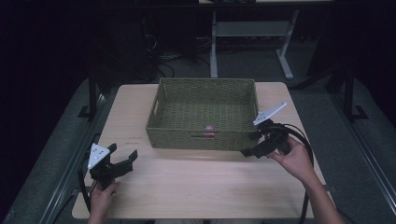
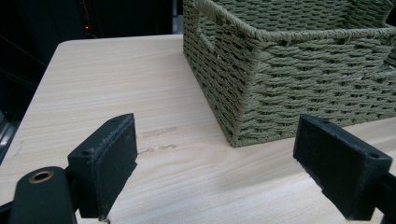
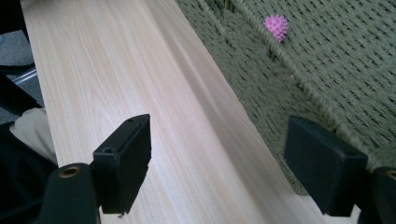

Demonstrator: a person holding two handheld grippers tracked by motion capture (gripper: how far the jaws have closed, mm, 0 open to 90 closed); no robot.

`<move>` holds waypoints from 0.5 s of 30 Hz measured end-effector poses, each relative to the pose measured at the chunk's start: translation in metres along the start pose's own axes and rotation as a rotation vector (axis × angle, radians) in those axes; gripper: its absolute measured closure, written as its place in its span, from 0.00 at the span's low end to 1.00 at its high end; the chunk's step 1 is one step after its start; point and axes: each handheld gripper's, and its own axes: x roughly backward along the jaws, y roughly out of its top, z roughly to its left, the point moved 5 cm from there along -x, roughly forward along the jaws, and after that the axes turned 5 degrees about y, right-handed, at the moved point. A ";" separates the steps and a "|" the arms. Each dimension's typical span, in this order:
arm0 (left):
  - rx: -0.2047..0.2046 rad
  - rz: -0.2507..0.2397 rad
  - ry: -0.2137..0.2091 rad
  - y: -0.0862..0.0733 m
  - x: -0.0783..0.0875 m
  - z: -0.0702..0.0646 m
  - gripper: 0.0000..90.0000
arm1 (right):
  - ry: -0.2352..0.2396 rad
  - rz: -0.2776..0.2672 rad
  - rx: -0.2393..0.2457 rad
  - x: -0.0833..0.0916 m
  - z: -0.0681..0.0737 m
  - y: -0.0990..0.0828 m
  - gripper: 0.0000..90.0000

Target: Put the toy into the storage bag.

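A green woven basket (image 1: 177, 137) stands on the far half of the light wooden table (image 1: 201, 186). A small pink spiky ball (image 1: 208, 127) lies inside it against the front wall. My left gripper (image 1: 125, 151) sits low over the table's front left, open and holding nothing, pointing toward the basket's left front corner (image 2: 233, 135). My right gripper (image 1: 252, 143) is at the basket's front right corner, open with nothing between its pads. In the right gripper view the gripper (image 3: 219, 163) looks along the basket's front wall (image 3: 261, 93), with the ball (image 3: 276, 26) beyond the rim.
The bare tabletop (image 2: 116, 79) stretches left of the basket and along the whole front. Behind the table stands a white desk frame (image 1: 214, 46) on a dark floor with cables. A person's hand (image 1: 299, 161) holds the right gripper near the table's right edge.
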 end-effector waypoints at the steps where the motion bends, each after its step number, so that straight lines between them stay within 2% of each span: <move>1: 0.000 0.000 -0.001 0.000 0.000 0.000 0.14 | 0.001 0.003 -0.002 0.000 0.001 -0.001 0.25; 8: 0.004 -0.003 0.002 0.000 0.001 0.001 0.14 | 0.001 0.004 0.006 -0.003 0.003 -0.005 0.25; 15: 0.004 -0.001 0.000 0.000 0.001 0.001 0.14 | 0.013 0.009 -0.014 -0.008 0.003 -0.017 0.25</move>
